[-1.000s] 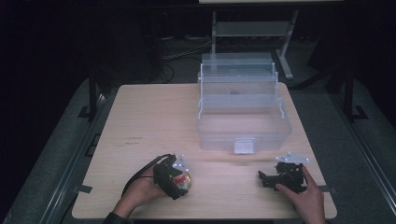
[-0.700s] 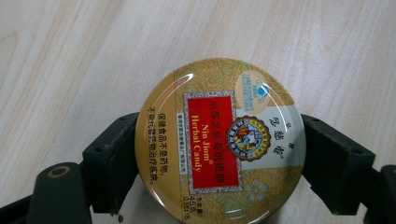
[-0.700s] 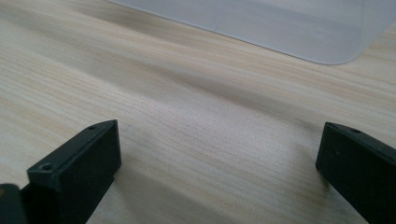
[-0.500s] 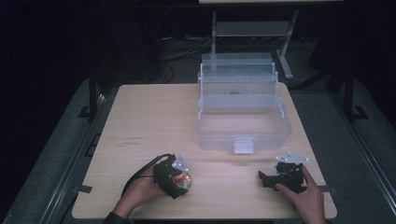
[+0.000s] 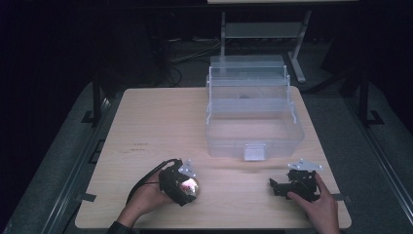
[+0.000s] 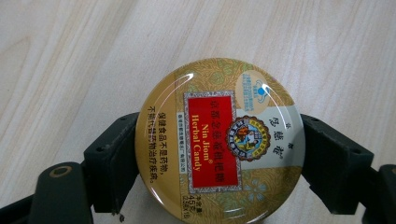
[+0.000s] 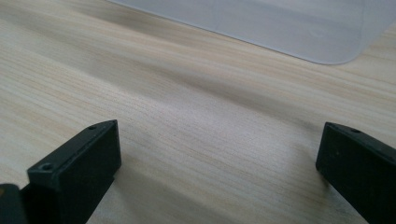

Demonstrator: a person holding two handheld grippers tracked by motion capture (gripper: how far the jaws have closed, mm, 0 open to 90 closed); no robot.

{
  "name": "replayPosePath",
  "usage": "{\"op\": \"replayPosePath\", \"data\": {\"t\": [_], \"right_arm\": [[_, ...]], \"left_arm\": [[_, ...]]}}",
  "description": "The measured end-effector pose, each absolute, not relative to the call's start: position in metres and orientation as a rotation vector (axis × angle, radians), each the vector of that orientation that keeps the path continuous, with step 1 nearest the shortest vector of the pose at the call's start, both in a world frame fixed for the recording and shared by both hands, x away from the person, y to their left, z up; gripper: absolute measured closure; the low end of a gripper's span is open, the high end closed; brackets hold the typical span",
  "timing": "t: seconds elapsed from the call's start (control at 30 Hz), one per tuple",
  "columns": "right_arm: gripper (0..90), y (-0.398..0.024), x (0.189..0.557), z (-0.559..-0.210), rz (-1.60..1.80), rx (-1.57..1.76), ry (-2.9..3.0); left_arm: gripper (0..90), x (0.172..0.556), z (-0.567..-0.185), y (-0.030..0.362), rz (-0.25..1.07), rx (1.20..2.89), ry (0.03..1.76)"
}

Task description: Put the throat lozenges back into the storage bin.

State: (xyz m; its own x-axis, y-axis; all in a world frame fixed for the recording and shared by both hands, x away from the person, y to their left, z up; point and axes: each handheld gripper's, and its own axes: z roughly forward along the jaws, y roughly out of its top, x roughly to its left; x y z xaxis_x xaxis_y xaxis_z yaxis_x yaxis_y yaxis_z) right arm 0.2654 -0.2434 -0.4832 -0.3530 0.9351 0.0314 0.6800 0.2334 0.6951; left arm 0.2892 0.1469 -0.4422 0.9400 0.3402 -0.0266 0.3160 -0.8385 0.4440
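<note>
gripping a round tin (image 6: 219,142) from both sides, my left gripper (image 5: 181,182) has its jaws pressed against the tin's rim, the gold lid with its red label facing up at the camera. tin and gripper sit low over the table (image 5: 160,122) near its front edge, left of centre, with my left hand (image 5: 146,200) wrapped behind. my right gripper (image 5: 291,186) rests near the front right of the table, its jaws spread wide with only bare wood between them, my right hand (image 5: 319,207) on it. beyond both, a clear plastic box (image 5: 253,114) stands open at the middle-right of the table, its tiered trays stepped up toward the back; its front wall lies just ahead of the right jaws.
</note>
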Motion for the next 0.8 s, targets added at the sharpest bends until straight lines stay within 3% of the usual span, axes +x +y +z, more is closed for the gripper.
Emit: {"op": "replayPosePath", "data": {"t": [0.8], "right_arm": [[0.0, -0.243, 0.265, -0.483, 0.885, 1.486, 2.12]], "left_arm": [[19.5, 0.297, -0.42, 0.143, 0.092, 2.62, 0.451]]}}
